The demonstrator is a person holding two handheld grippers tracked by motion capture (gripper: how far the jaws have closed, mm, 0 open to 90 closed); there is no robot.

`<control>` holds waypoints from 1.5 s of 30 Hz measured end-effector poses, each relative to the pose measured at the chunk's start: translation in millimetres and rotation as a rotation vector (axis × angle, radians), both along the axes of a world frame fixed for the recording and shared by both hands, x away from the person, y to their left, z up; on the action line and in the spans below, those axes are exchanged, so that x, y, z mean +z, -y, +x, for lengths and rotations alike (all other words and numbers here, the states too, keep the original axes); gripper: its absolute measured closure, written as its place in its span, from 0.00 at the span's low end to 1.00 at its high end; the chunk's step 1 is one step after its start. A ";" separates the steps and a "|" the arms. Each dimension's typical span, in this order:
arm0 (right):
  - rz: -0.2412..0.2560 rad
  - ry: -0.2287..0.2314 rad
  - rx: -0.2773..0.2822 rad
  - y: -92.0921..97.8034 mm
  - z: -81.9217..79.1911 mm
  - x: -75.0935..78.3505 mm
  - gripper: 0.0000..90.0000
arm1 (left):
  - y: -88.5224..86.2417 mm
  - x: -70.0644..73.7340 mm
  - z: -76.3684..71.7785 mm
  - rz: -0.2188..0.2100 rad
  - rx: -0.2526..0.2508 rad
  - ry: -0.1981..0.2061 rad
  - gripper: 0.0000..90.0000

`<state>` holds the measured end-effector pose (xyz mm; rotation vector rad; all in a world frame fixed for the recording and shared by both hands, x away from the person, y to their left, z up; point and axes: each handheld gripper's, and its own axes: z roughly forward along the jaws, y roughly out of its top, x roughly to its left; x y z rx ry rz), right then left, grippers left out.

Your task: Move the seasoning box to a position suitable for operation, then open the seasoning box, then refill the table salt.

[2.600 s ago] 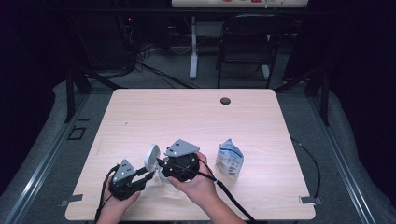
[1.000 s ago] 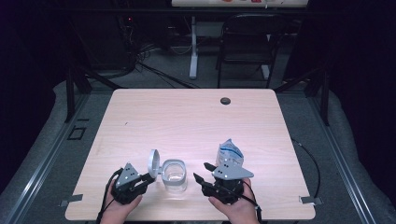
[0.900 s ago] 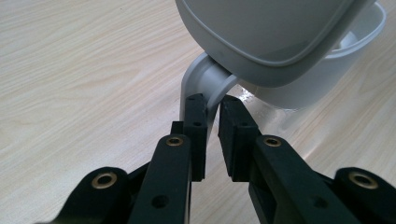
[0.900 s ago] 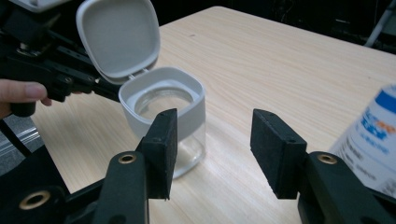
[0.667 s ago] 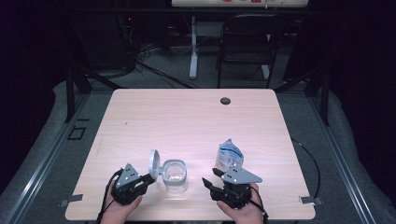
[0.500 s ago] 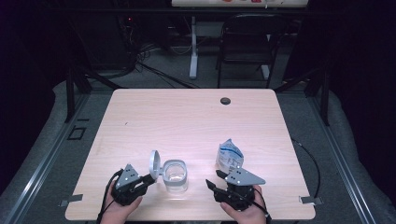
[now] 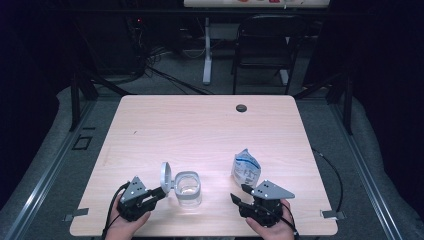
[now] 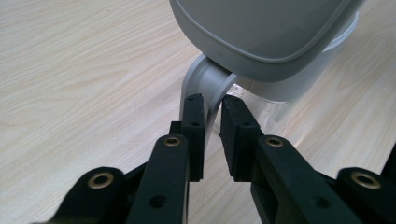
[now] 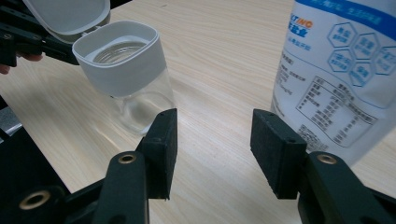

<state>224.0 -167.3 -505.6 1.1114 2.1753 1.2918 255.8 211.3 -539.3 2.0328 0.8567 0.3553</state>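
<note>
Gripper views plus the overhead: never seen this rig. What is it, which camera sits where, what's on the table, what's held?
No robot here: a person holds a two-jaw gripper in each hand. The high view looks down on the table from the person's side; each gripper view rides on its gripper and looks along its black jaws.

On the table stand a clear jar with a white collar and a flip lid standing open, and a white-and-blue pouch, upright.

The left gripper is shut on the lid's hinge strap, steadying the jar. The right gripper is open and holds nothing, its jaws aimed between jar and pouch.
</note>
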 end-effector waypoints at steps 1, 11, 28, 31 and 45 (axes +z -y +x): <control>0.001 -0.001 -0.005 1.7 -0.9 0.5 0.57 | -1.4 0.4 0.2 0.000 0.001 0.002 0.86; -0.007 -0.013 -0.043 19.4 -4.7 -4.1 0.57 | -18.1 8.4 1.2 -0.036 0.048 0.027 0.72; -0.006 -0.016 -0.084 36.0 -4.3 -3.6 0.57 | -36.3 7.3 6.9 -0.031 0.167 0.025 0.65; -0.008 -0.019 -0.091 40.1 -4.7 -4.6 0.57 | -35.7 6.4 7.5 -0.032 0.168 0.029 0.65; -0.005 -0.024 -0.146 57.2 0.9 -5.6 0.57 | -39.0 5.2 9.4 -0.036 0.177 0.027 0.64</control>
